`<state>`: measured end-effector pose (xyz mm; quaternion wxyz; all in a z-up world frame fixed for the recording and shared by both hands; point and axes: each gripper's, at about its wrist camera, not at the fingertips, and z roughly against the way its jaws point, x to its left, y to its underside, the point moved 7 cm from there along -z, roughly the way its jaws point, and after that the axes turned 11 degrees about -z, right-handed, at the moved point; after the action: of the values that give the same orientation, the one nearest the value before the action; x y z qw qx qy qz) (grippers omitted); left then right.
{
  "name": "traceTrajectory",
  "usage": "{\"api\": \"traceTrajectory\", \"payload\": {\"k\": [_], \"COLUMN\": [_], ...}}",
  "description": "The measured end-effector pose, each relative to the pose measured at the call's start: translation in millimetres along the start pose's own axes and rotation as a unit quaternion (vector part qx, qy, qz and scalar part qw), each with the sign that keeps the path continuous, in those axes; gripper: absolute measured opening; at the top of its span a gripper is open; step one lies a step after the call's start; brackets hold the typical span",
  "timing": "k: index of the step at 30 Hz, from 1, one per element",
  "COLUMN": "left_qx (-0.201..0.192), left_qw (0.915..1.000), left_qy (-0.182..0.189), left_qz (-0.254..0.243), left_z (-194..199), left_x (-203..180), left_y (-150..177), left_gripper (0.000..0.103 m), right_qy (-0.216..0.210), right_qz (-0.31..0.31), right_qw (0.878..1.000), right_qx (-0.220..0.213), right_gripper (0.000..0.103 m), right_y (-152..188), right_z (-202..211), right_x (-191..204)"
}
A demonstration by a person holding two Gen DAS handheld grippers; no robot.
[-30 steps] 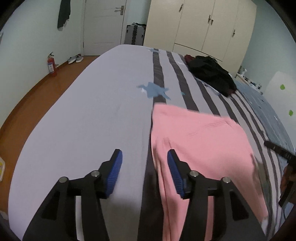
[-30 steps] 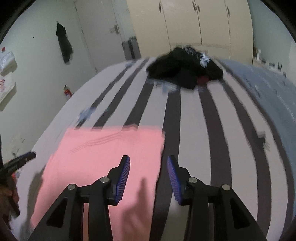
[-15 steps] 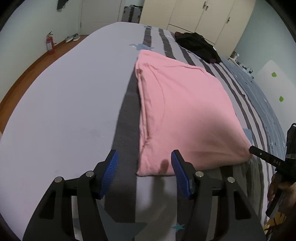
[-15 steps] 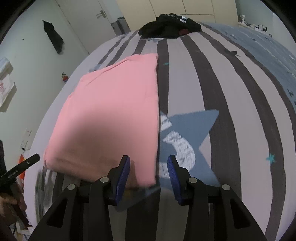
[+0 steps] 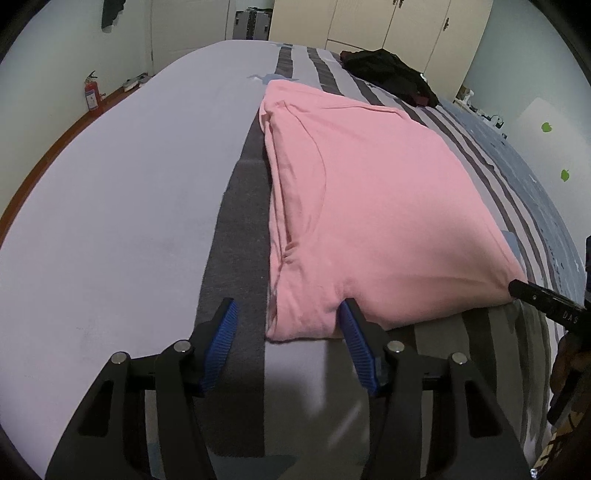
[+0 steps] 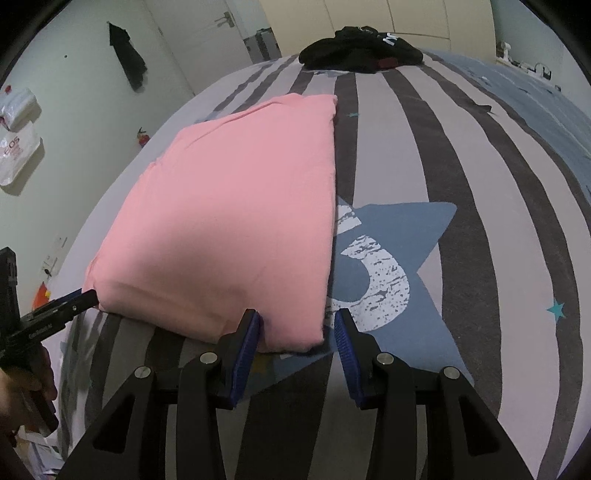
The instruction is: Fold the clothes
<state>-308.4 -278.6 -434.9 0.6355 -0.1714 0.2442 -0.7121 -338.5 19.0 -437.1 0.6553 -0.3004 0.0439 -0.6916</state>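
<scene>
A pink garment lies folded into a flat rectangle on the striped bedspread. My left gripper is open, its blue pads straddling the garment's near left corner. In the right wrist view the same pink garment spreads ahead, and my right gripper is open with the near right corner between its fingers. Neither gripper clamps the cloth. The tip of the right gripper shows at the right edge of the left wrist view.
A dark pile of clothes sits at the far end of the bed. Cupboards and a door stand behind. A fire extinguisher stands on the wooden floor at left. A blue star print marks the bedspread.
Both grippers have pulled back from over the garment to its near edge and lowered, so its two near corners now lie between the open fingers.
</scene>
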Motion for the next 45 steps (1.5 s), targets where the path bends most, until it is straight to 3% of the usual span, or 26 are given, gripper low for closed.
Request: {"api": "traceTrajectory", "payload": {"k": [5, 8, 9, 16, 19, 24, 27, 33, 35, 39, 45], "left_qx": [0.001, 0.006, 0.003, -0.007, 0.024, 0.065, 0.034, -0.043, -0.066, -0.065, -0.036], "left_qw": [0.9997, 0.9989, 0.9986, 0.9990, 0.9991, 0.9977, 0.9992, 0.9988, 0.9977, 0.9979, 0.9993], "left_qy": [0.009, -0.007, -0.010, 0.006, 0.015, 0.018, 0.019, 0.016, 0.009, 0.002, -0.009], "left_qz": [-0.025, -0.046, -0.052, -0.043, -0.032, -0.010, 0.011, 0.014, 0.007, 0.003, 0.004], "left_z": [-4.3, -0.7, 3.4, 48.2, 68.1, 78.2, 94.2, 103.0, 85.8, 35.2, -51.9], "left_x": [-10.5, -14.8, -16.9, -18.8, -22.8, -22.4, -15.9, 5.1, 15.4, 30.6, 60.4], "left_y": [1.3, -1.7, -3.5, -1.9, 27.7, 58.3, 29.0, -69.3, -107.2, -151.4, -195.7], "left_gripper": [0.027, 0.014, 0.013, 0.011, 0.011, 0.011, 0.011, 0.010, 0.010, 0.010, 0.005], "right_qy": [0.004, 0.003, 0.001, -0.015, -0.021, -0.020, -0.025, -0.050, -0.059, -0.063, -0.062], "right_qz": [0.010, 0.023, 0.024, 0.024, 0.024, 0.011, 0.000, 0.005, 0.001, 0.001, -0.030], "right_qw": [1.000, 1.000, 1.000, 0.999, 0.999, 0.997, 0.997, 0.999, 0.998, 0.997, 0.998], "right_qx": [0.002, 0.006, 0.009, 0.019, 0.023, 0.072, 0.067, -0.002, -0.022, -0.040, 0.002], "right_gripper": [0.037, 0.019, 0.013, 0.009, 0.009, 0.009, 0.009, 0.009, 0.009, 0.009, 0.008], "right_y": [4.8, 5.7, 5.4, 13.5, 17.8, 60.6, 55.2, -27.4, -62.7, -125.0, -172.5], "right_z": [-2.7, -2.6, -2.2, 28.8, 44.3, 62.4, 75.5, 94.2, 86.5, 45.3, -27.0], "right_x": [0.2, 2.4, 3.1, 12.9, 17.5, 13.1, 19.4, 43.4, 48.7, 56.3, 46.4]}}
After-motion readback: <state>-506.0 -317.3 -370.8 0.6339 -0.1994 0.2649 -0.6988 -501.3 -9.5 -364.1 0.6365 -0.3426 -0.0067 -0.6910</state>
